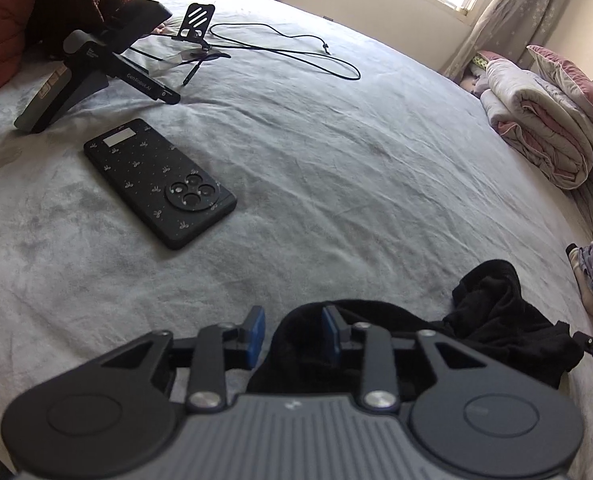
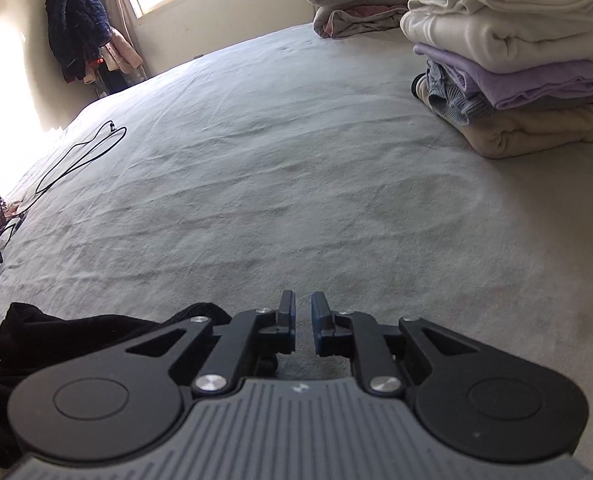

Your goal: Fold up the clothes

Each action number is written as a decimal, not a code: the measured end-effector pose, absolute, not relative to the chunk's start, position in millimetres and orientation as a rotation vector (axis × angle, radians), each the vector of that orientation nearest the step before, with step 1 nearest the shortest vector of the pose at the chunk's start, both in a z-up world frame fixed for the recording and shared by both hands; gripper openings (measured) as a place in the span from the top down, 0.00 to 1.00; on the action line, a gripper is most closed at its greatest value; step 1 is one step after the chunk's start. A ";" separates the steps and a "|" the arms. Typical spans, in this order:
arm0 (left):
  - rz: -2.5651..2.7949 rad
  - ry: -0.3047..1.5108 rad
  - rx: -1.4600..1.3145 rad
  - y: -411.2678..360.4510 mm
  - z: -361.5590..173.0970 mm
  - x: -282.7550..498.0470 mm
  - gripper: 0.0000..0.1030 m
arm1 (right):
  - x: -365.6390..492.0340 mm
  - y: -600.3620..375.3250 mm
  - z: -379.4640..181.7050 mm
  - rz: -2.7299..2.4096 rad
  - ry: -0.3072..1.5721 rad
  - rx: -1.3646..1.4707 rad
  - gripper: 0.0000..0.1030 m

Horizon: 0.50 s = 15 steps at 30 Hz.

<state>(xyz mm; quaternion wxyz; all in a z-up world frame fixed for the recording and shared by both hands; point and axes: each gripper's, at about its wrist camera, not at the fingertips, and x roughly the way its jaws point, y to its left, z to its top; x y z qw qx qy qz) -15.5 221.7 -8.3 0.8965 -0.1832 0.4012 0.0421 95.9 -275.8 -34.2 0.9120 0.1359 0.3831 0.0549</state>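
A: What colours lie on the bed?

B: The bedspread (image 2: 296, 168) is pale grey. The crumpled garment (image 1: 496, 320) is black. The phone case (image 1: 160, 184) is black with small pale sprigs.

A: And the folded stack (image 2: 508, 64)?

B: White on top, then lilac, blue-grey knit, cream lowest. The gripper pads (image 1: 256, 330) are blue; the folded quilt (image 1: 544, 136) is grey and pink.

Black garment (image 1: 496, 320), crumpled, lying on bed (image 1: 336, 160)
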 end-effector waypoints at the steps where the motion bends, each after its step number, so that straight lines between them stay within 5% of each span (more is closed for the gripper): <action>1: 0.079 0.816 -0.377 218.8 -6.2 -11.1 0.59 | 96.2 -275.3 -34.5 0.126 0.798 0.299 0.79; 3: 0.062 0.792 -0.372 212.6 -2.7 -2.0 0.54 | 95.4 -274.7 -34.5 0.145 0.801 0.334 0.54; 15: -0.198 0.925 -0.302 113.7 -27.8 68.8 0.50 | 95.7 -235.6 -46.4 0.235 0.808 0.174 0.60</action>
